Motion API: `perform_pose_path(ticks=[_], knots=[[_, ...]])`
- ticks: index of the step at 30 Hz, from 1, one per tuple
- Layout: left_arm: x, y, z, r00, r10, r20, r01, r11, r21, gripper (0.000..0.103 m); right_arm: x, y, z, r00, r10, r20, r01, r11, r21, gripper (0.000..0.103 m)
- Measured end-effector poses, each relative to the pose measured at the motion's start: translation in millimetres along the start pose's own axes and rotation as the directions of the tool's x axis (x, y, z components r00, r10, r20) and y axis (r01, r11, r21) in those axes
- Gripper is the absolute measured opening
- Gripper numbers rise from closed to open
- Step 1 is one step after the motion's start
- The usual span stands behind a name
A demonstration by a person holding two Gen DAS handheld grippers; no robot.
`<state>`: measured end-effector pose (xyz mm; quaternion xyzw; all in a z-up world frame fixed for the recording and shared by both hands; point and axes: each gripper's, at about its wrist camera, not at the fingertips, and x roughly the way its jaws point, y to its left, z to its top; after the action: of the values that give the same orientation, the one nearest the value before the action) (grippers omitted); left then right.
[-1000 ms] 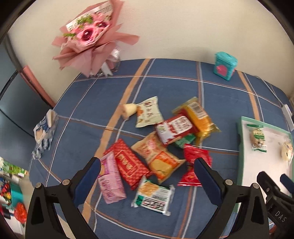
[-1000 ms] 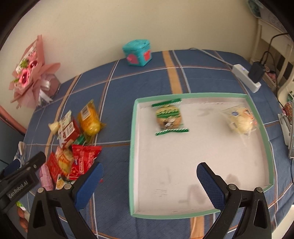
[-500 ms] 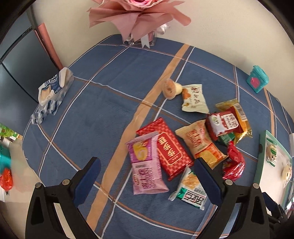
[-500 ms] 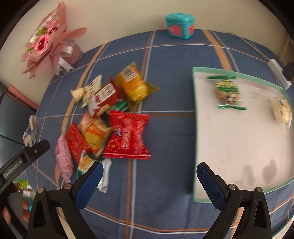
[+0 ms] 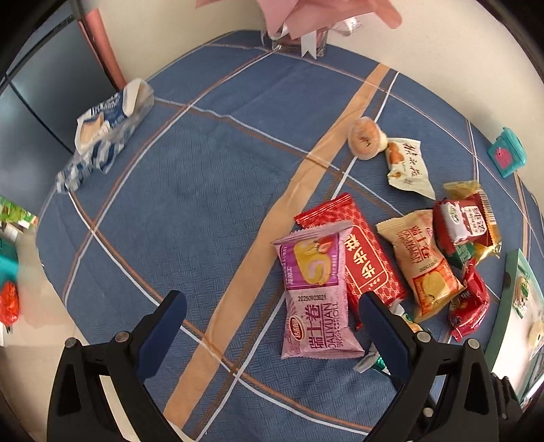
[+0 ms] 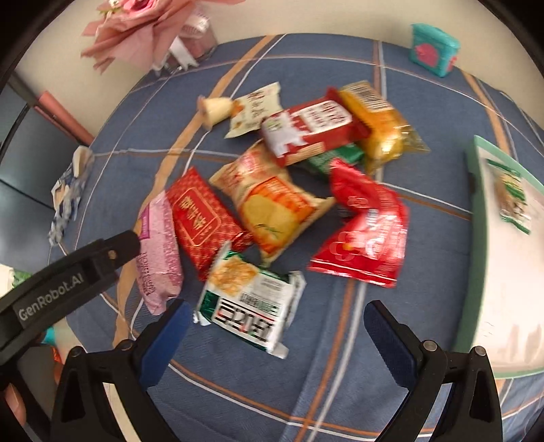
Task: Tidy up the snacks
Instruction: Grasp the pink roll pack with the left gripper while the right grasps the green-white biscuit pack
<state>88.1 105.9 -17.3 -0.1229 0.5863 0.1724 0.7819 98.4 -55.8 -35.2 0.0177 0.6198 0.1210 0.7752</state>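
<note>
Several snack packets lie in a loose pile on a blue plaid tablecloth. In the left wrist view my left gripper [image 5: 270, 297] is open and holds nothing, with the pink roll-cake packet [image 5: 316, 295] between its fingers and a red packet [image 5: 360, 258] just beyond. In the right wrist view my right gripper [image 6: 277, 306] is open over the near end of a green-and-white packet [image 6: 248, 302]. Behind that packet lie an orange cracker packet [image 6: 268, 200] and a red crinkled bag [image 6: 367, 224]. One finger [image 6: 85, 268] of the left gripper reaches in beside the pink packet [image 6: 158, 251].
A green-rimmed white tray [image 6: 477, 210] at the right holds a green-striped packet [image 6: 513, 193]. A pink bouquet [image 6: 142, 30] and a teal box [image 6: 433, 47] stand by the back wall. A blue-and-white package [image 5: 105, 129] lies near the table's left edge.
Both views have swung left and lower toward the snack pile. The tray has slid to the right edge of the right wrist view. Both grippers stay open.
</note>
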Motion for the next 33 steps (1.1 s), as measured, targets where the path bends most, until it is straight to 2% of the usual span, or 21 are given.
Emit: perform_pose_path(ticks=[4, 12, 15, 20, 22, 25, 33], knots=[[8, 1, 1, 0.999, -0.038, -0.022, 0.038, 0.999, -0.018, 0.101, 13, 13, 2, 1.0, -0.004, -0.017, 0.004, 1.0, -0.014, 0.103], [22, -4, 1, 0.997, -0.061, -0.048, 0.06, 0.998, -0.016, 0.101, 39, 23, 12, 0.999, 0.003, -0.037, -0.004, 1.0, -0.013, 0.102], [29, -7, 1, 0.994, -0.087, -0.068, 0.086, 0.996, -0.02, 0.099, 50, 26, 14, 0.999, -0.007, -0.05, 0.006, 1.0, -0.015, 0.093], [36, -12, 0, 0.99, -0.114, -0.085, 0.112, 0.993, -0.027, 0.069, 46, 20, 10, 0.999, 0.001, -0.041, -0.001, 1.0, 0.01, 0.077], [38, -13, -1, 0.988, -0.124, -0.091, 0.122, 0.992, -0.027, 0.06, 44, 17, 10, 0.999, 0.008, -0.045, -0.007, 1.0, 0.02, 0.071], [40, -17, -3, 0.984, -0.152, -0.088, 0.151, 0.988, -0.026, 0.042, 42, 13, 10, 0.999, 0.013, -0.053, -0.011, 1.0, 0.023, 0.068], [27, -22, -3, 0.984, -0.173, -0.038, 0.172, 0.985, -0.028, 0.038, 19, -13, 4, 0.999, 0.024, -0.04, -0.023, 0.999, 0.043, 0.061]])
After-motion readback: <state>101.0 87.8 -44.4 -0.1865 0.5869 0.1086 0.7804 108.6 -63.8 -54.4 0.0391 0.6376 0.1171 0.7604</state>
